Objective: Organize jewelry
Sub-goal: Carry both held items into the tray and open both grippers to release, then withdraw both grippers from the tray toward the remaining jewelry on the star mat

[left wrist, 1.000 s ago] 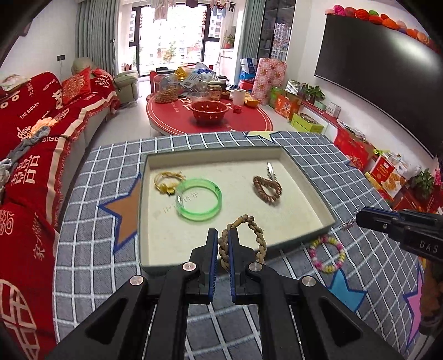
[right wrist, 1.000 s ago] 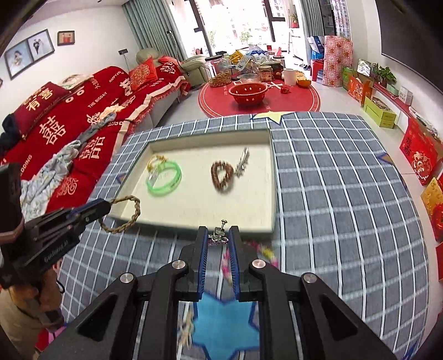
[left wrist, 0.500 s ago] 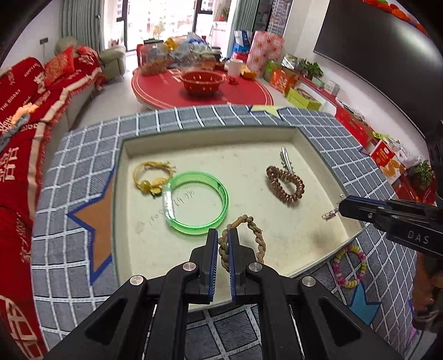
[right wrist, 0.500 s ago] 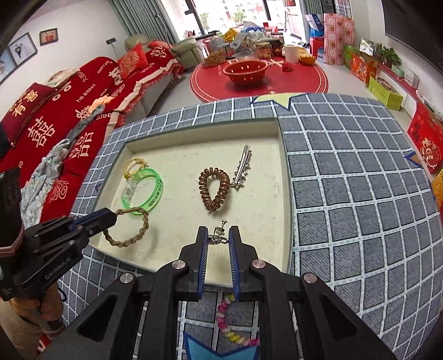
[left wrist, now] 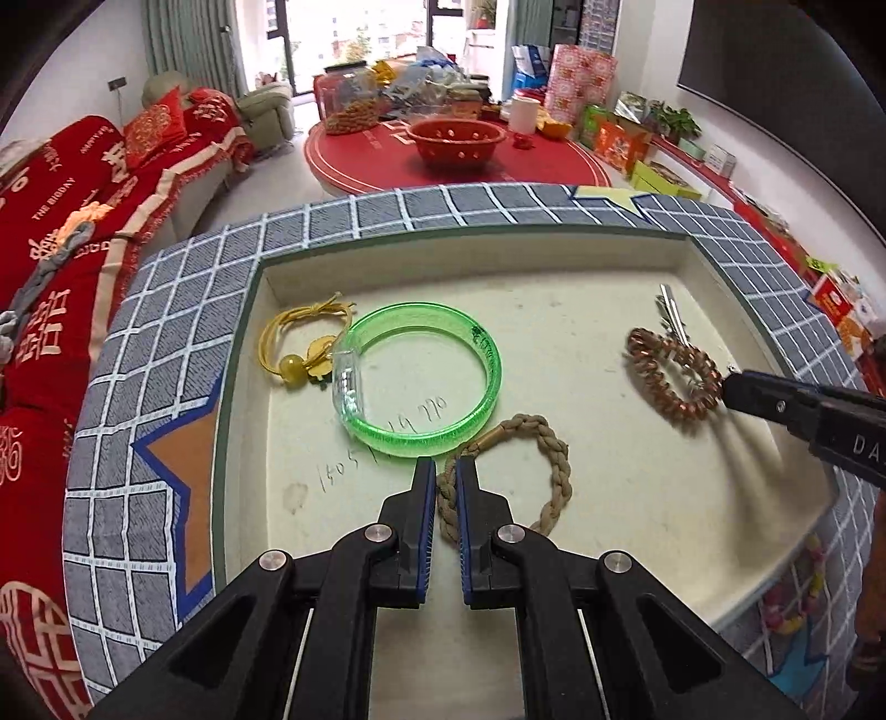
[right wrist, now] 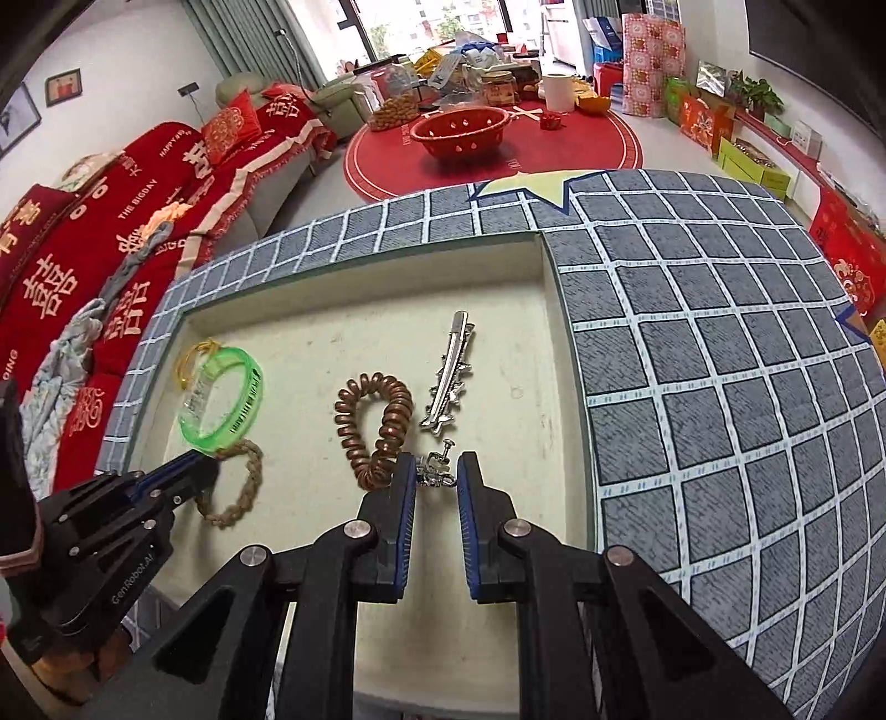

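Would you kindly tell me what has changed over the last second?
Both grippers moved forward from the tray's near edge to over its floor: the left gripper brought the braided bracelet in, the right gripper the small clip. Both stay gripped. Bangle, coil tie and hair clip lie unmoved.

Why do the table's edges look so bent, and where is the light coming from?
Left wrist view: the fisheye lens bows the tray rim and leaves the corners black; the right gripper throws a soft shadow on the tray floor. Right wrist view: the checked cloth grid bulges; the window behind is washed out.
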The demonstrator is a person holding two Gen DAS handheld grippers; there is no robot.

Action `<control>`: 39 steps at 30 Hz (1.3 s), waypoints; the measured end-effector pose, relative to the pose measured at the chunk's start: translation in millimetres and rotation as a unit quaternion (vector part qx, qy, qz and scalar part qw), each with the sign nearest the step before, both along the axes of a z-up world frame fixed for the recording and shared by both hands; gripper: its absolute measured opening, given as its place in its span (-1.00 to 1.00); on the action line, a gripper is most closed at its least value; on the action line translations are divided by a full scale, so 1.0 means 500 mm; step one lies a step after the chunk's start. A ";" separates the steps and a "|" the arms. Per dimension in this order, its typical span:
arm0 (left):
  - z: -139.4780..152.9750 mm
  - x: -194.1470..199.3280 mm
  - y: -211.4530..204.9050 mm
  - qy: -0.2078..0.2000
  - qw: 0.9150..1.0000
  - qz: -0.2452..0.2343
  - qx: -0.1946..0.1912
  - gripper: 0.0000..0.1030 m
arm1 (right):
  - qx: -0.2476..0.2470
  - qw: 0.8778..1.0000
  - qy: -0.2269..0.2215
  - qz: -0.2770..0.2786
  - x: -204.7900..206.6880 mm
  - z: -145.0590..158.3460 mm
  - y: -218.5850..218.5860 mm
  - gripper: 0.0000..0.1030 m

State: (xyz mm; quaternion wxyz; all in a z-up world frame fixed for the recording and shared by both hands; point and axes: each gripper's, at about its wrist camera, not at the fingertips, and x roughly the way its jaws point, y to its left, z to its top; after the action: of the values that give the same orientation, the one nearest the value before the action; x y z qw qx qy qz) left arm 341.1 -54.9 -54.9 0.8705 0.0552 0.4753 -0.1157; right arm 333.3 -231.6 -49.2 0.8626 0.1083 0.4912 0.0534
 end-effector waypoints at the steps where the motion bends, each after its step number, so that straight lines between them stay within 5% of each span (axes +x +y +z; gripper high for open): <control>1: -0.001 -0.001 -0.003 -0.005 1.000 0.002 0.007 -0.60 | -0.003 1.000 0.001 0.000 0.001 -0.005 -0.001 -0.68; 9: -0.002 -0.007 -0.015 -0.028 0.999 0.004 0.043 -0.59 | -0.031 0.999 -0.002 0.008 -0.012 -0.015 0.012 -0.64; 13: 0.004 -0.014 -0.011 -0.035 0.998 0.017 0.046 -0.59 | -0.016 1.000 -0.012 0.006 -0.021 -0.002 0.010 0.23; 20: 0.024 -0.031 0.000 -0.047 0.998 0.025 0.034 -0.59 | 0.001 0.999 -0.036 0.010 -0.040 0.036 0.020 0.33; 21: 0.026 -0.032 0.001 -0.045 0.998 0.023 0.029 -0.37 | 0.001 0.999 -0.037 0.011 -0.042 0.039 0.022 0.33; 22: 0.028 -0.033 0.003 -0.043 0.998 0.024 0.024 0.52 | 0.000 0.999 -0.038 0.012 -0.044 0.042 0.025 0.33; 23: 0.031 -0.034 0.006 -0.048 0.998 0.030 0.021 1.00 | -0.001 0.999 -0.039 0.013 -0.045 0.045 0.027 0.33; 25: 0.052 -0.048 0.017 -0.088 0.995 0.049 0.011 1.00 | -0.002 0.999 -0.041 0.014 -0.048 0.050 0.030 0.33; 29: 0.067 -0.043 0.017 -0.080 0.996 0.046 0.008 1.00 | -0.006 0.999 -0.043 0.013 -0.052 0.056 0.029 0.36; 32: 0.076 -0.050 0.017 -0.087 0.995 0.049 0.015 1.00 | -0.003 0.999 -0.051 0.010 -0.060 0.067 0.030 0.60; 39: 0.082 -0.065 0.012 -0.082 0.995 0.050 0.014 1.00 | 0.007 0.998 -0.063 0.011 -0.079 0.084 0.032 0.64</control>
State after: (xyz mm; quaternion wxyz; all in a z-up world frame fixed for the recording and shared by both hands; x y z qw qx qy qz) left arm 308.8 -48.8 -14.1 0.9104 0.0533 0.4058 -0.0605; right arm 293.6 -215.9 -7.0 0.8905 0.1056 0.4365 0.0727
